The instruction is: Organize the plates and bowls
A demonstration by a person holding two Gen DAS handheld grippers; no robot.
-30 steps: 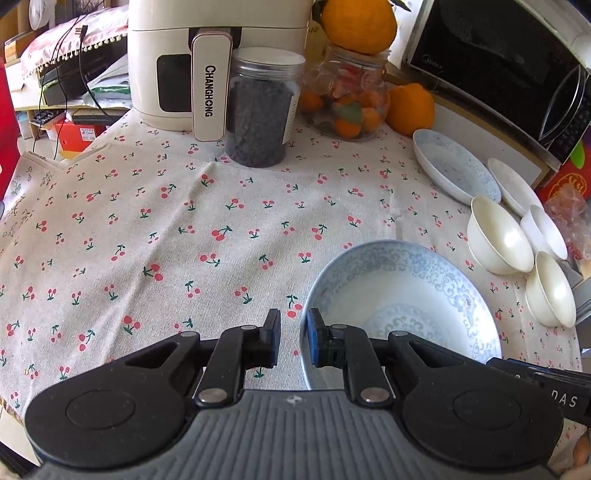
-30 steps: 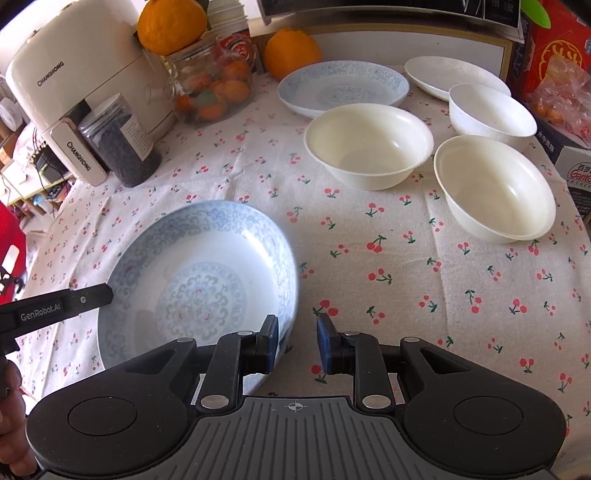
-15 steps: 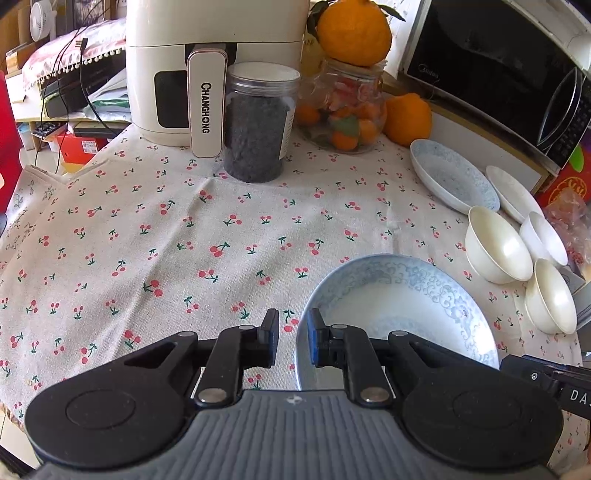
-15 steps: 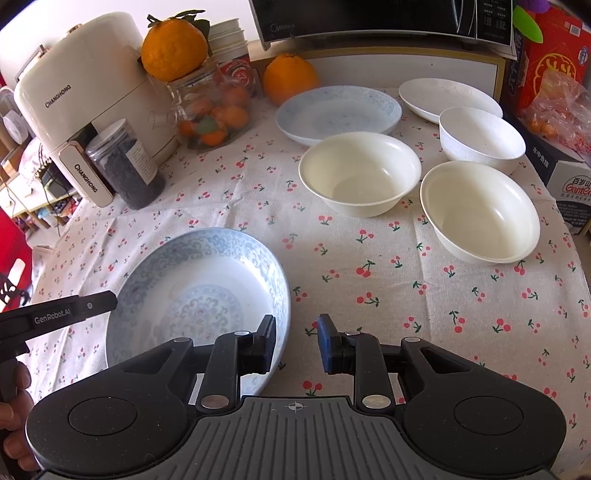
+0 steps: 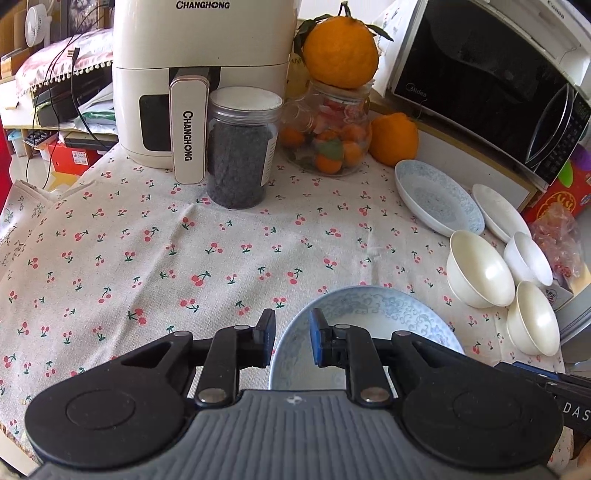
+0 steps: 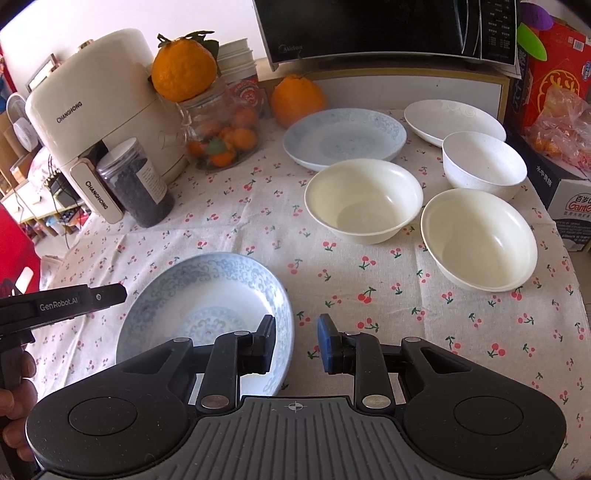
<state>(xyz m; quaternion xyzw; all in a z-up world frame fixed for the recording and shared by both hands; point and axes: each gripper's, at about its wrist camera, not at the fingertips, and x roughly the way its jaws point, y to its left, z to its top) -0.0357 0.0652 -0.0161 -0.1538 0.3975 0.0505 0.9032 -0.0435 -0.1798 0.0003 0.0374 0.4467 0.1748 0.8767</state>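
Counting three plates [image 6: 207, 310], three bowls [image 6: 364, 201]

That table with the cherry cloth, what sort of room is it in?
Most likely a home kitchen or dining corner: a microwave, an air fryer, and plates and bowls laid out.

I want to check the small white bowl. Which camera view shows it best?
The right wrist view: the small white bowl shows its whole rim and inside. The left wrist view gives it small and edge-on near the picture's right side.

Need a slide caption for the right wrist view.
Right gripper hovers open at the patterned plate's rim, three bowls and two plates beyond.
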